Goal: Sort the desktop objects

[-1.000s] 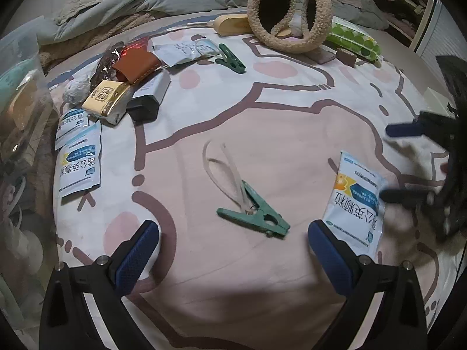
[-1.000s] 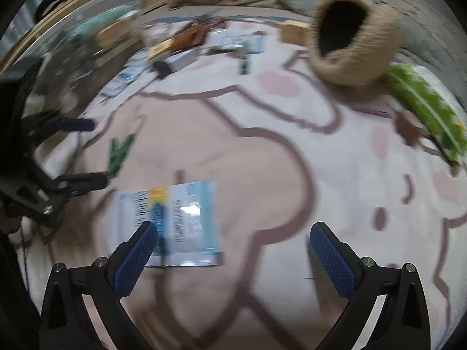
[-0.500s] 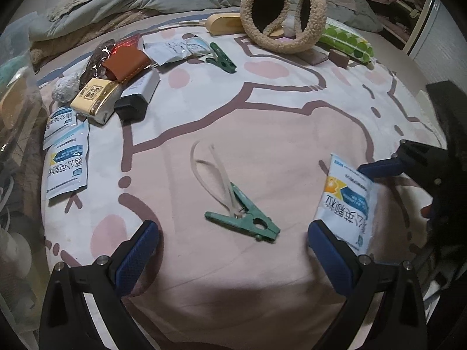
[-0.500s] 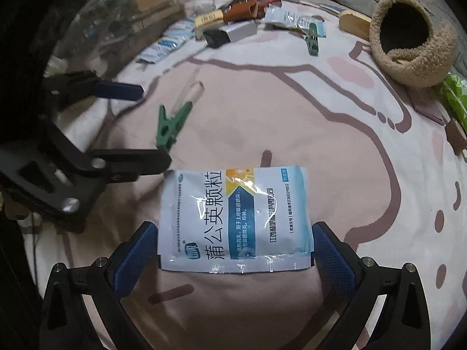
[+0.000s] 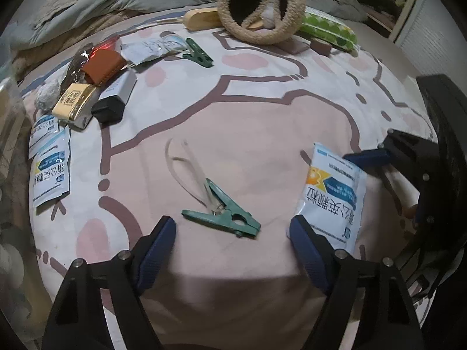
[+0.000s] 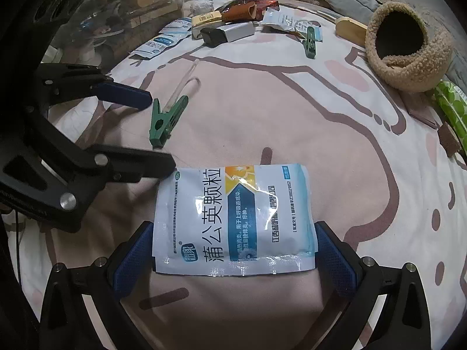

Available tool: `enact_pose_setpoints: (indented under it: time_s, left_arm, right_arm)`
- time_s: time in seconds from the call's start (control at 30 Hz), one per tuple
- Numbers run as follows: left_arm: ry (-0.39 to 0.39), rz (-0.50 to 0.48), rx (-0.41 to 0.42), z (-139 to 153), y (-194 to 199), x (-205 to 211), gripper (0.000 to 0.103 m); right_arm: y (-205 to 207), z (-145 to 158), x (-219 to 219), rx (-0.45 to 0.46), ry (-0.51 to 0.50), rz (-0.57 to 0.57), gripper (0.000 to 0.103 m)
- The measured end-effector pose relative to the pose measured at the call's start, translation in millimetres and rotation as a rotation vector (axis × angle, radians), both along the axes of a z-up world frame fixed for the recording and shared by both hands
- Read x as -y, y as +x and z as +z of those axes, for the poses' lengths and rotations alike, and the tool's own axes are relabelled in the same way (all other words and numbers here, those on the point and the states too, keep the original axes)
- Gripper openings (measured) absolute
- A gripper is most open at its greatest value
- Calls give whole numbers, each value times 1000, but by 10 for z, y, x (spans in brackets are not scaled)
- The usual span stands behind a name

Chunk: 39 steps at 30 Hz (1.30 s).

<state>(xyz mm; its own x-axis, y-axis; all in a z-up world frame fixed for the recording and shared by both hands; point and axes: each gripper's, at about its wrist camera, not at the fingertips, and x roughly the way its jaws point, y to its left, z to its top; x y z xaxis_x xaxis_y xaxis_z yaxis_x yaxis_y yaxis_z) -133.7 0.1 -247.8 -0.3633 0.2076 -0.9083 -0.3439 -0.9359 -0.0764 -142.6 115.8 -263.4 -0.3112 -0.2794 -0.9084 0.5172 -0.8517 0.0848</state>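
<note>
A white and blue medicine sachet (image 6: 233, 218) lies flat on the pink patterned cloth. My right gripper (image 6: 233, 258) is open, its blue pads on either side of the sachet's near end. The sachet also shows in the left wrist view (image 5: 332, 198), at the right. A green clothes peg (image 5: 224, 214) clamped on a pale rubber band (image 5: 186, 169) lies just ahead of my open, empty left gripper (image 5: 233, 239). The peg shows in the right wrist view (image 6: 165, 121) too, beside the left gripper (image 6: 157, 131).
At the far left lie two more sachets (image 5: 51, 172), a gold box (image 5: 74, 103), a silver and black case (image 5: 113, 96), a brown pouch (image 5: 102, 65). A second green peg (image 5: 198, 54), a fuzzy beige earmuff (image 5: 259, 8) and a green dotted pack (image 5: 328, 27) lie at the back.
My right gripper has moved in over the sachet, which now sits between its pads. My left gripper has moved closer to the green peg.
</note>
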Motion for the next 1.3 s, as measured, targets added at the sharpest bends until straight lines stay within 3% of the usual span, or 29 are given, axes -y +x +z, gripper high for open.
enact_pose_setpoints:
  time_s: [0.23,0.8,1.07,1.3]
  left_arm:
    - [26,-20,9,15,9,38,71]
    - [17,-105,-17,32,29,-10,70]
    - [-11,-103,-37,37,37,-1,70]
    - [-24,-93,-35,12,8,19,70]
  right_arm:
    - [0,-6,6,-5,-3,8,103]
    - [41,52,-56,-10,-4,37,102]
    - [24,113,-116,-15,-16,28,84]
    - [29,154,-136,-18,-14,40,82]
